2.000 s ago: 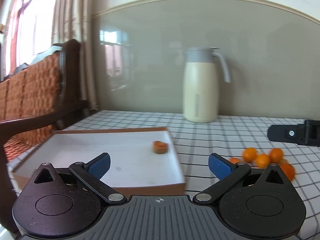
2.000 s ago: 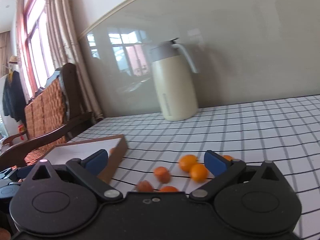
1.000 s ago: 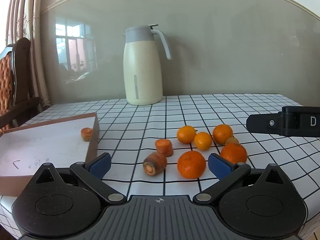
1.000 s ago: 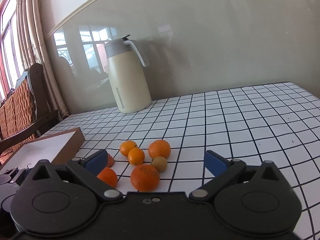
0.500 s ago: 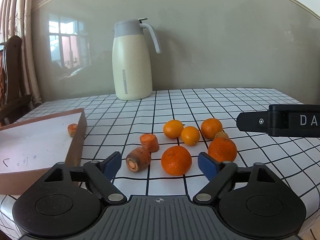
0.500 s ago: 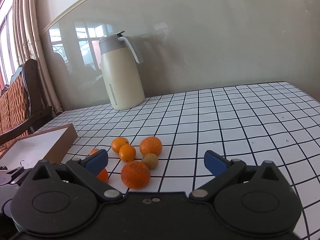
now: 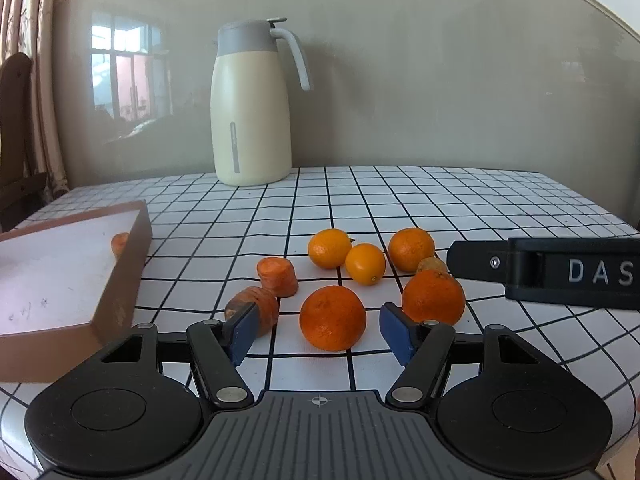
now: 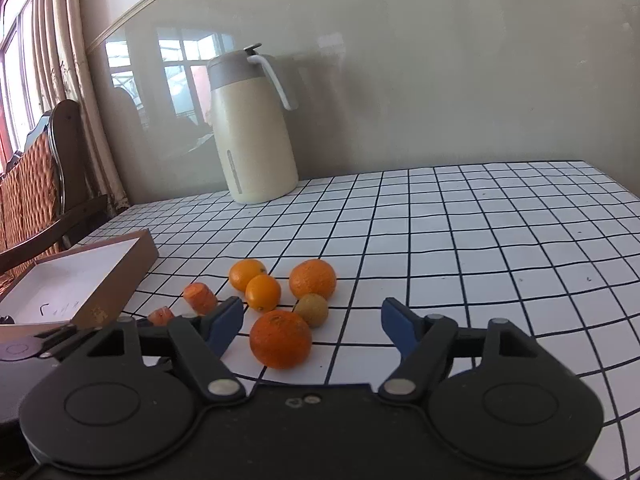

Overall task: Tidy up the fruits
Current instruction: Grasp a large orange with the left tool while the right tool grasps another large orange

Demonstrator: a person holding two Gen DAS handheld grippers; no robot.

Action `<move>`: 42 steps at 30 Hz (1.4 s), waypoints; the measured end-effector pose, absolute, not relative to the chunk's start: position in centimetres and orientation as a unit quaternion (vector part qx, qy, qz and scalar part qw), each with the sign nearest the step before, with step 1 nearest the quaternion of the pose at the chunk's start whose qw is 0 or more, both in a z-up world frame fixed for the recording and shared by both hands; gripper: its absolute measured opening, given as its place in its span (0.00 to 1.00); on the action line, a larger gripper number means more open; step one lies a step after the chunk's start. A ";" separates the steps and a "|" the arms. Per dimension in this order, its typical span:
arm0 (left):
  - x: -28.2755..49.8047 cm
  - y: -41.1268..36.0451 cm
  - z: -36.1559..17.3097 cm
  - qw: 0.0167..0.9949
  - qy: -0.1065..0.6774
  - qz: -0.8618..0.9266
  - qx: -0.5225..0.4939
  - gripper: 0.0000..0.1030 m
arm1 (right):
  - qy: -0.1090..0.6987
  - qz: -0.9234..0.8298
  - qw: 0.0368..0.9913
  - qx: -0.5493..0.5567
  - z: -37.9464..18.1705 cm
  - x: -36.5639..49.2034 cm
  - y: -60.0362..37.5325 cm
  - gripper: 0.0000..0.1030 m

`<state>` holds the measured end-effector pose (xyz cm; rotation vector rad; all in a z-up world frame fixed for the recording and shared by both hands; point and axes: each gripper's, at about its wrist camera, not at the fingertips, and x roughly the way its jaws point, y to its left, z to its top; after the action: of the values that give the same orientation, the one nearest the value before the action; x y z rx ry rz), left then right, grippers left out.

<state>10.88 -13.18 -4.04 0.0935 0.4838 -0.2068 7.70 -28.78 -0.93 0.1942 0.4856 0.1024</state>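
Closing around a large round deep-orange mandarin [image 7: 333, 317], the left tongs [image 7: 320, 334] have their blue pads [image 7: 244, 330] on either side of the fruit without pressing it; the mandarin sits on the black-gridded white surface [image 7: 460, 208] between them. The left pad overlaps a stubby cut carrot piece [image 7: 256, 306] lying on its side, and a second carrot chunk [image 7: 278, 276] stands just behind it. A second big orange mandarin [image 7: 434, 297] lies just beyond the right pad. Farther back are three smaller, lighter oranges [image 7: 365, 264] in a loose cluster, with a small brownish-green round fruit [image 7: 432, 266] tucked among them.

From the right wrist view, the right tongs [image 8: 312, 326] are also closing, and a large mandarin [image 8: 281, 339] lies between their blue pads [image 8: 394, 326], nearer the left one, with no contact visible. The small brownish fruit [image 8: 313, 310] sits just behind it.

A shallow brown cardboard tray with a white floor [image 7: 132, 264] rests at the left of the surface, holding one small carrot piece [image 7: 119, 243] against its far wall. A tall cream jug with a grey lid and handle [image 7: 252, 104] stands upright at the back by the wall. A wooden chair with woven orange backing [image 8: 36, 184] stands left of the surface.
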 end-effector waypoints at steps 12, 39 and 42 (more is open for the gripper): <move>12.1 -14.2 -5.3 0.960 0.255 -0.102 0.043 0.37 | 0.256 0.062 0.960 0.097 -1.5 8.6 -28.5 0.50; 12.1 -13.5 -5.4 0.963 0.244 -0.088 0.067 0.36 | 0.292 0.076 0.949 0.094 -3.2 10.2 -26.8 0.31; 11.9 -13.4 -5.3 0.964 0.242 -0.093 0.066 0.36 | 0.290 0.075 0.950 0.092 -3.1 9.9 -26.8 0.31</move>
<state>11.86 -13.44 -5.32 0.1335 0.4893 -0.1876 9.91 -26.80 -3.05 0.1870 0.5894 0.1524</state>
